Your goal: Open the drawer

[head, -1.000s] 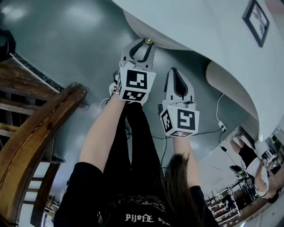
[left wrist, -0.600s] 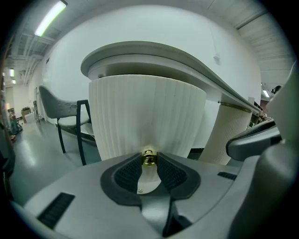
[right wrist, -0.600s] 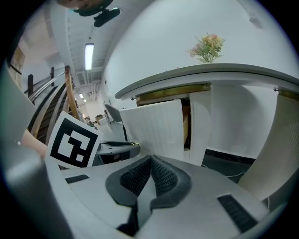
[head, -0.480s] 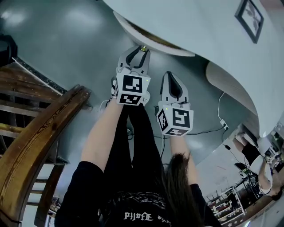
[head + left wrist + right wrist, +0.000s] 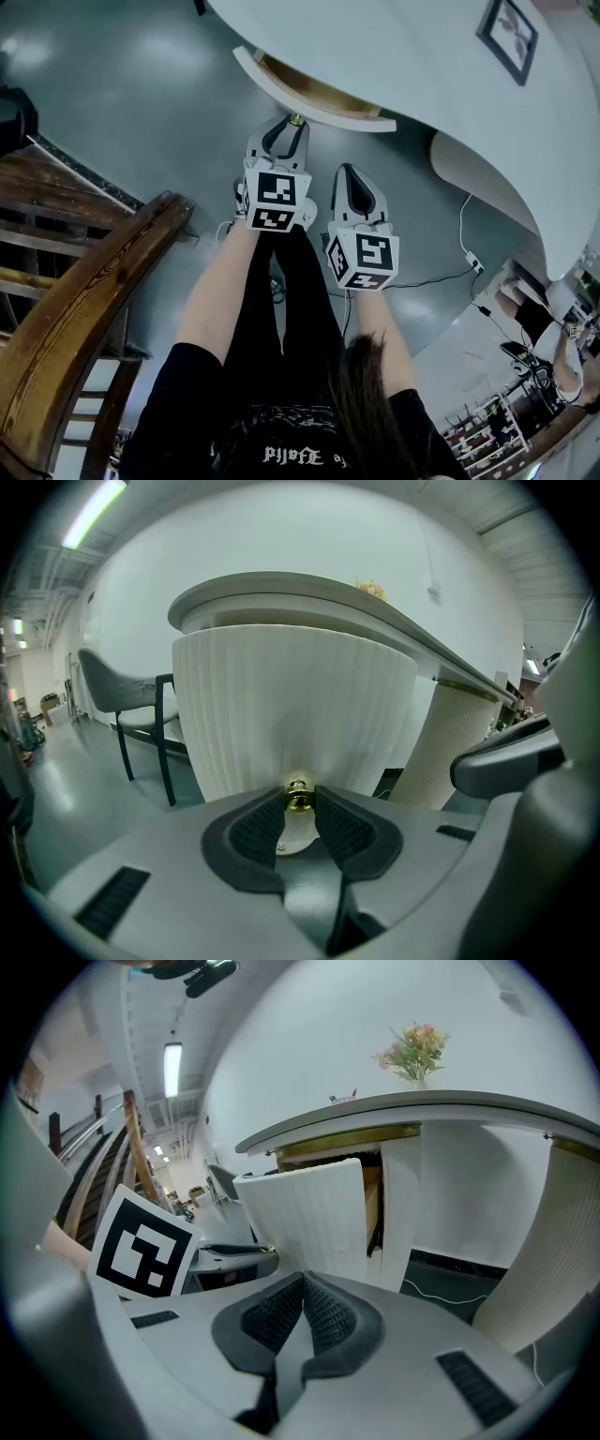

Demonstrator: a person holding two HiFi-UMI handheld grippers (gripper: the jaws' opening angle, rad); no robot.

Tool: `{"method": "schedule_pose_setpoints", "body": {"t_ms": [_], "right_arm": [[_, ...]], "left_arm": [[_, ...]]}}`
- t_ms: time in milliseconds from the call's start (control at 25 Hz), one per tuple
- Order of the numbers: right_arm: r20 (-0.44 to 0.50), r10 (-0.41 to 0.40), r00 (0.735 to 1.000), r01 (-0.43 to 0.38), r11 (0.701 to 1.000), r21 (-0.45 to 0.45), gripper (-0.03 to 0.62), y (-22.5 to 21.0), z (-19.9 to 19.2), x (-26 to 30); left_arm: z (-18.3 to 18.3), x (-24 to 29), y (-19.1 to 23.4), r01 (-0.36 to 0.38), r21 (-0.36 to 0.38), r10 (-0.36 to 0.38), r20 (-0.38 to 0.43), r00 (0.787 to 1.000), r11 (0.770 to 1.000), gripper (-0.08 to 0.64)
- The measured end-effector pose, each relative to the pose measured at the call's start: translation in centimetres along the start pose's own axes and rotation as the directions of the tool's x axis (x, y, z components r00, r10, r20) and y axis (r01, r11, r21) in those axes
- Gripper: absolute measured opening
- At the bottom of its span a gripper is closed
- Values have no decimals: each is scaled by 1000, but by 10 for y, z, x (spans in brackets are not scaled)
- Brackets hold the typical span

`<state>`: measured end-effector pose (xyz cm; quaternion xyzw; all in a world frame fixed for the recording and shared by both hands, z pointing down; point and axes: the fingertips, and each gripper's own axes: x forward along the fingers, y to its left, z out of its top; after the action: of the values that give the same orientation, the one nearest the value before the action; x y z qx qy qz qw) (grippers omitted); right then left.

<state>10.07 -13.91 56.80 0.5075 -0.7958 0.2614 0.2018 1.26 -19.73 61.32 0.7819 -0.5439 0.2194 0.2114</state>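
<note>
While the left claw [image 5: 293, 129] pinches its brass knob [image 5: 298, 795], the drawer [image 5: 328, 112] stands partly out, right claw [image 5: 302, 1286] pressed together.

From the head view I log a black short-sleeved top [image 5: 187, 412] with a line of pale lettering [image 5: 292, 457] printed on it. Black trousers [image 5: 281, 309]. Long dark hair [image 5: 370, 403] hangs over the front.

The left gripper [image 5: 292, 126] and right gripper [image 5: 345, 172] have matching shells: smooth light grey plastic, rounded, tapering toward the tips. Each carries a white marker cube, left one [image 5: 275, 199], right one [image 5: 364, 261], with black square patterns on its faces.

In the right gripper view I note dark grey pads [image 5: 272, 1316] with a fine ribbed texture, and a narrow dark slot [image 5: 473, 1387] in the shell.
</note>
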Motion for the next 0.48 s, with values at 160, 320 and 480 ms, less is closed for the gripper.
{"method": "schedule_pose_setpoints", "body": {"t_ms": [160, 320, 480], "right_arm": [[-1, -4, 1000, 4, 1000, 5, 26, 5, -4, -6], [-1, -5, 1000, 5, 1000, 17, 26, 9, -5, -12], [-8, -12, 1000, 12, 1000, 19, 26, 10, -8, -19]], "left_arm": [[-6, -5, -1, 2, -2, -2, -10, 1000, 1000, 114], [-12, -14, -1, 3, -2, -3, -19, 1000, 1000, 114], [-18, -22, -3, 5, -2, -5, -28, 1000, 1000, 114]]}}
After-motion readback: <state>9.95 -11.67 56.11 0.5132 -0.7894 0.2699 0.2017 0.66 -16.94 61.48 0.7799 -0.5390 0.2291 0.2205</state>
